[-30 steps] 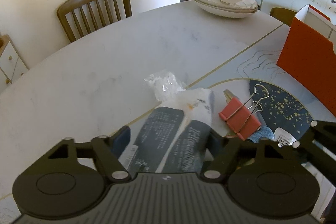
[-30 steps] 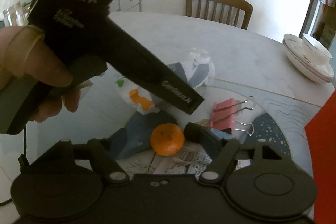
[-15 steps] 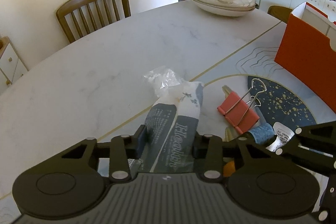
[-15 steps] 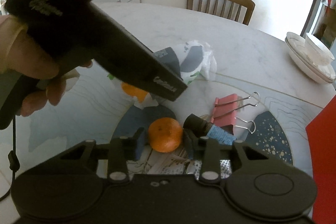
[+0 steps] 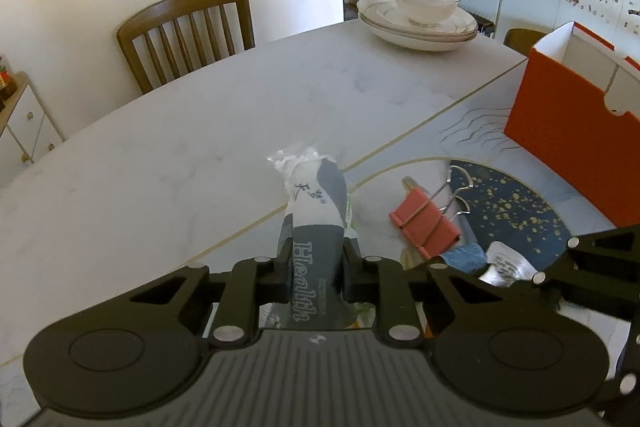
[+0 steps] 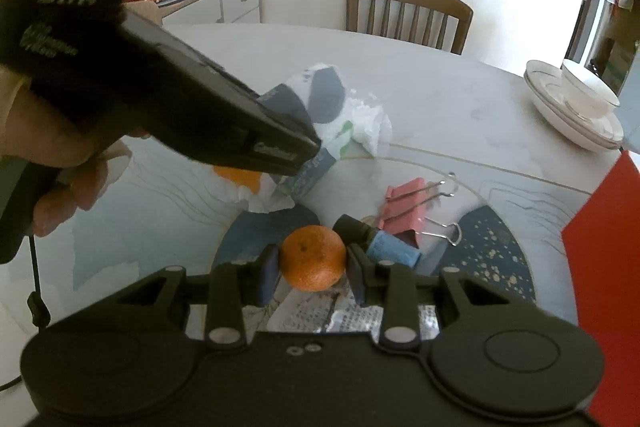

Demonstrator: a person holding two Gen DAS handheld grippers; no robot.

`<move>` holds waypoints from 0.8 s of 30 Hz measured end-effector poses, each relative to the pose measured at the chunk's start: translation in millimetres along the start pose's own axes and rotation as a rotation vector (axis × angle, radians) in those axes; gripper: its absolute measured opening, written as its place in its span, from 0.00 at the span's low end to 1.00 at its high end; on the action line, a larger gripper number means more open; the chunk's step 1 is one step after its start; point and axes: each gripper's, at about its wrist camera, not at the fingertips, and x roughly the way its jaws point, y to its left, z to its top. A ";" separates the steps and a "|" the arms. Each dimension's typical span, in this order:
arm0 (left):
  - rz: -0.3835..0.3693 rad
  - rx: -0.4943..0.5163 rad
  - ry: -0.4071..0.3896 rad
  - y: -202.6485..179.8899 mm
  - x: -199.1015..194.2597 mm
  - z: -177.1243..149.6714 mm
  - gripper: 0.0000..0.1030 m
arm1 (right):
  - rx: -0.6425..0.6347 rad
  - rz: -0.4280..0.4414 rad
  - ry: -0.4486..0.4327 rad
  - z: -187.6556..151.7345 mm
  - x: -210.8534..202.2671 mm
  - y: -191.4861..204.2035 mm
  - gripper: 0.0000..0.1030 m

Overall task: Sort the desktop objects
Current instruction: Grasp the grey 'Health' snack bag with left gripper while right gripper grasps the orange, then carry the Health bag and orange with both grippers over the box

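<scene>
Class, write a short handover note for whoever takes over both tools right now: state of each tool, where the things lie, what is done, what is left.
Left tool: shut on the plastic bag printed "Health".
Right tool: shut on the orange.
Around them: pink binder clip and blue tube lie on the table mat; blister packs lie under the right tool. The red box stands open at the right edge of the table.
Done: both grasps made.
Left: nothing is seen sorted yet; probably carry bag and orange to their places, then clear clip, tube and packs.
</scene>
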 end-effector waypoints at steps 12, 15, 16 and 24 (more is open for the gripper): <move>-0.004 -0.043 -0.001 -11.9 -36.5 -14.7 0.19 | 0.059 0.003 -0.034 -6.0 -45.3 -23.3 0.34; -0.008 -0.045 0.002 -19.7 -46.3 -17.0 0.19 | 0.072 0.003 -0.043 -8.2 -57.4 -28.3 0.34; -0.010 -0.047 0.002 -22.5 -49.7 -17.7 0.19 | 0.074 0.002 -0.045 -8.5 -60.6 -31.1 0.34; -0.040 -0.058 -0.013 -52.3 -74.2 -15.2 0.18 | 0.102 -0.007 -0.071 -15.6 -92.2 -51.8 0.34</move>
